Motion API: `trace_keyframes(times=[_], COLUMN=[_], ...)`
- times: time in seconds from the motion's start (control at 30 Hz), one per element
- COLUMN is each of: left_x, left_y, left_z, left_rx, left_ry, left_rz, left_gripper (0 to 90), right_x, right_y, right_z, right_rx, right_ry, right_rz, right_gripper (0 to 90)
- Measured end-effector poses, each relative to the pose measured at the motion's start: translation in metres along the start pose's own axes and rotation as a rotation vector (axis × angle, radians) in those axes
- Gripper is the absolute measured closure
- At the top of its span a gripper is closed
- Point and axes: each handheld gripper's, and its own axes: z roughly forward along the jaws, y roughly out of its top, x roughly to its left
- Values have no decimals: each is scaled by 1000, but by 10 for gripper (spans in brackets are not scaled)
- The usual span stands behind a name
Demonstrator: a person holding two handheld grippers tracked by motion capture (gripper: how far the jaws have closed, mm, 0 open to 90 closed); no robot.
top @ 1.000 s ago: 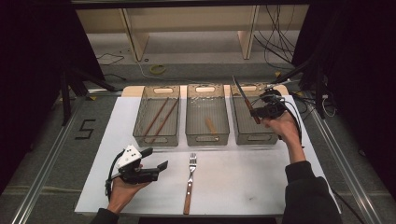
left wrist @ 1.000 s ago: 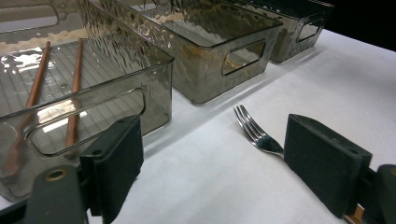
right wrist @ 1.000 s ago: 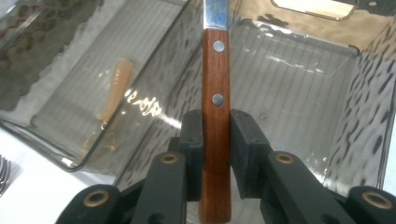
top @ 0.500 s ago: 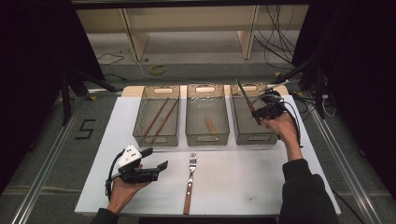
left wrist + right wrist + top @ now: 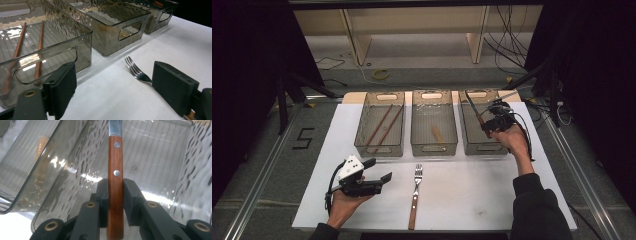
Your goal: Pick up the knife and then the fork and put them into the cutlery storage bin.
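Up close, the right hand-held gripper (image 5: 115, 195) clamps a knife's (image 5: 115, 182) 2-rivet wooden handle; overhead hides this.

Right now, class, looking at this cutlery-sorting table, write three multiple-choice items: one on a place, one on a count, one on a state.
1. Where does the fork lie?
A. In the middle bin
B. On the white table top in front of the bins
C. In the left claw

2. How many clear bins stand in the row?
A. Two
B. Three
C. Four

3. What is the state of the right claw?
A. Shut on a wooden-handled knife
B. Open and empty
C. Shut on the fork

Key: 1 B, the fork rests on the white table top between the two hands. 2 B, a left bin, a middle bin and a right bin stand side by side. 3 A, its pads press both sides of the knife handle above the right bin.
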Motion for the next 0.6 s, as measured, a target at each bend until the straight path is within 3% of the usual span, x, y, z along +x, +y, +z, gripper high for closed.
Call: trace_keyframes(times=[0.3, 0.37, 0.47, 0.6], left_x=[0, 0, 0, 0], left_y=[0, 0, 0, 0], left_z=[0, 0, 0, 0], left_rx=[0, 0, 1, 1], left_ry=[0, -2, -1, -2], left_rz=[1, 0, -1, 0], left_gripper=[192, 192, 192, 192], right_x=[1, 1, 3, 10], right_y=[0, 1, 3, 4], right_z=[7, 8, 3, -3], right_rx=[45, 35, 7, -29], right_ry=[3, -1, 34, 47], right_rz=[17, 22, 30, 7], right_gripper=[752, 651, 507, 462])
